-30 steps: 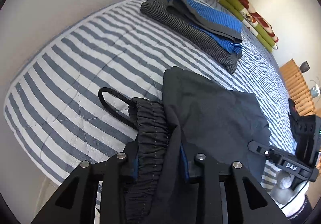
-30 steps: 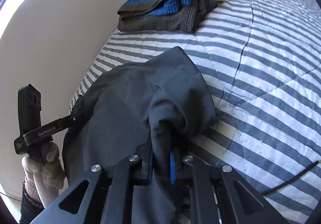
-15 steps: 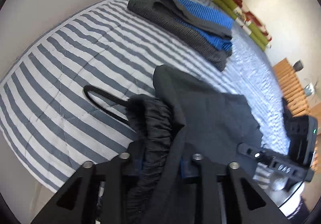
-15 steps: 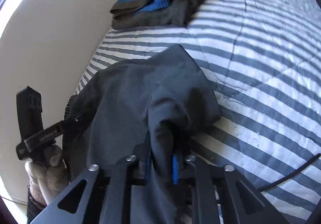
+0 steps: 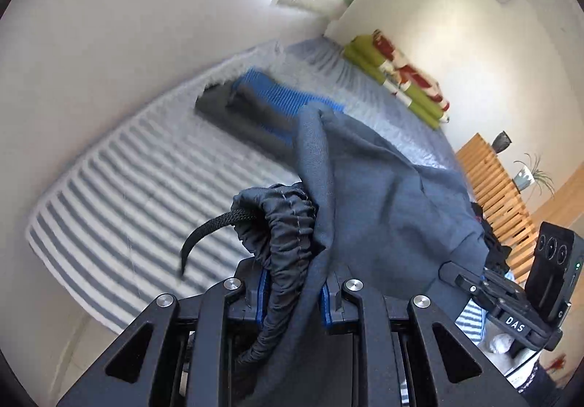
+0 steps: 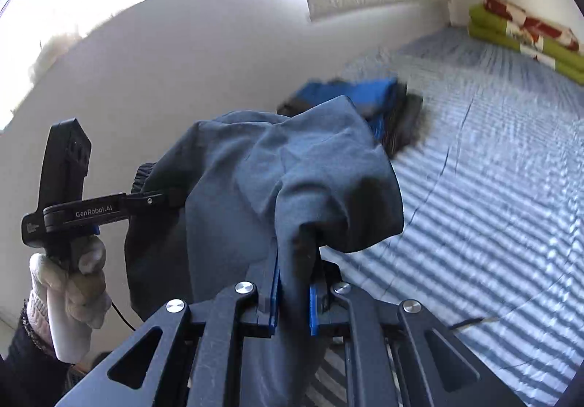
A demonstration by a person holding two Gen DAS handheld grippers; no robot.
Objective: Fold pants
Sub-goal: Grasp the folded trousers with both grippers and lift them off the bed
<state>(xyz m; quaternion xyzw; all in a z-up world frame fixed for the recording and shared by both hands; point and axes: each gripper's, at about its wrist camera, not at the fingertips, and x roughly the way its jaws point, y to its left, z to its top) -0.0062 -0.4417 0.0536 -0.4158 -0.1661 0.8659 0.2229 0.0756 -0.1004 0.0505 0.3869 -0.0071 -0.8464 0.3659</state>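
Observation:
The dark grey pants (image 5: 383,195) hang in the air between both grippers, lifted off the striped bed. My left gripper (image 5: 294,297) is shut on the gathered elastic waistband (image 5: 288,224), and a black drawstring (image 5: 204,232) dangles from it to the left. My right gripper (image 6: 294,301) is shut on a bunched fold of the same pants (image 6: 277,181). The right wrist view shows the left tool (image 6: 73,210) held by a gloved hand (image 6: 73,283) at the left. The right tool's camera block (image 5: 547,275) shows at the far right of the left wrist view.
A folded stack of blue and grey clothes (image 5: 255,104) lies on the striped bed (image 5: 138,166) beyond the pants. A green and red folded blanket (image 5: 398,78) rests by the far wall. A wooden slatted bench (image 5: 492,188) with a plant stands at the right.
Both grippers have risen and tilted upward, lifting the pants clear of the bed. The drawstring now hangs free instead of lying on the sheet.

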